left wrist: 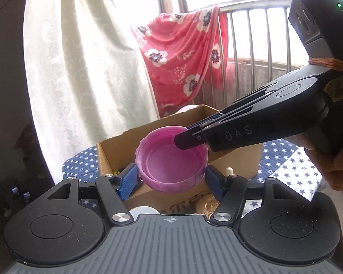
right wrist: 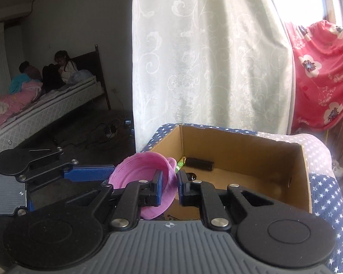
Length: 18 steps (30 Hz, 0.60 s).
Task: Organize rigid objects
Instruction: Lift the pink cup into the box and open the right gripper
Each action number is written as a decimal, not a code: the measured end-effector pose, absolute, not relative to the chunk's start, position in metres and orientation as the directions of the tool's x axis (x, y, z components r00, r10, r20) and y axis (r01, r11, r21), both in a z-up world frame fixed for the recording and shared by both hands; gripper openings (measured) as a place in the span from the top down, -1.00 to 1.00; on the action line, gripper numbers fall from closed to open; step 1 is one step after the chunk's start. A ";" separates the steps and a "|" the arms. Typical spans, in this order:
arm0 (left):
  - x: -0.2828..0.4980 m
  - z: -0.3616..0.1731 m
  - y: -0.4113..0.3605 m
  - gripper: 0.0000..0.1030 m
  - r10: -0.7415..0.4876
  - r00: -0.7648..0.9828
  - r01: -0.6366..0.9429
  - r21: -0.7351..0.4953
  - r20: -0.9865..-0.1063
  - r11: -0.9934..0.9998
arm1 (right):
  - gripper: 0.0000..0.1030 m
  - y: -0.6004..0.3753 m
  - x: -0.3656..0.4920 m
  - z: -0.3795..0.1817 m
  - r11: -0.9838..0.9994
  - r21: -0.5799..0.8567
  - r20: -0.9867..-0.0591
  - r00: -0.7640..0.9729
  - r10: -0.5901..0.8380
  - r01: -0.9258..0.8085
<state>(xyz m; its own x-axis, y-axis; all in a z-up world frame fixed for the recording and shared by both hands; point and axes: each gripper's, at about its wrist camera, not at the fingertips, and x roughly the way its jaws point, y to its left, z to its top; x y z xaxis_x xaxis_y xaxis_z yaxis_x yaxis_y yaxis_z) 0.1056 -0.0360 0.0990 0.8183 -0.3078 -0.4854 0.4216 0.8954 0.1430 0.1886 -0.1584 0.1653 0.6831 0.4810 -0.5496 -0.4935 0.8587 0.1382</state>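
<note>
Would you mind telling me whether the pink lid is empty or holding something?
Empty: the left wrist view looks into the pink lid, showing only its bare ridged inside.

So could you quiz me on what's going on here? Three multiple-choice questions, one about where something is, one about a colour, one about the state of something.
1. Where is the round lid being held?
A. Above the open cardboard box
B. On the bed
C. On the window rail

2. What colour is the lid?
A. Green
B. Pink
C. White

3. How does the right gripper grip the lid?
A. Jaws wide open, nothing touched
B. Shut on the lid's rim wall
C. Resting flat on top of it

Answers:
1. A: the box shows right behind and below the lid in both wrist views.
2. B: the lid is plainly pink inside and out.
3. B: one finger sits inside the lid and one outside, pinching its wall, while the left gripper clamps the lid's sides.
</note>
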 end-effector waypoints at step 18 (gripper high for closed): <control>0.236 0.052 -0.006 -0.25 -0.312 0.612 0.406 -0.050 -0.727 0.913 | 0.75 -0.140 0.358 0.078 0.857 0.396 -0.832 0.267 0.487 -0.328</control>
<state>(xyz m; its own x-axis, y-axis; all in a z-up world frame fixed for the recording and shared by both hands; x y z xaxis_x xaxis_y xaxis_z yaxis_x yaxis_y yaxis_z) 0.2365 -0.0057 0.0517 0.6120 -0.3118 -0.7268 0.4058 0.9126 -0.0498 0.3582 -0.1405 0.0777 0.2674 0.4867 -0.8316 -0.3284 0.8574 0.3962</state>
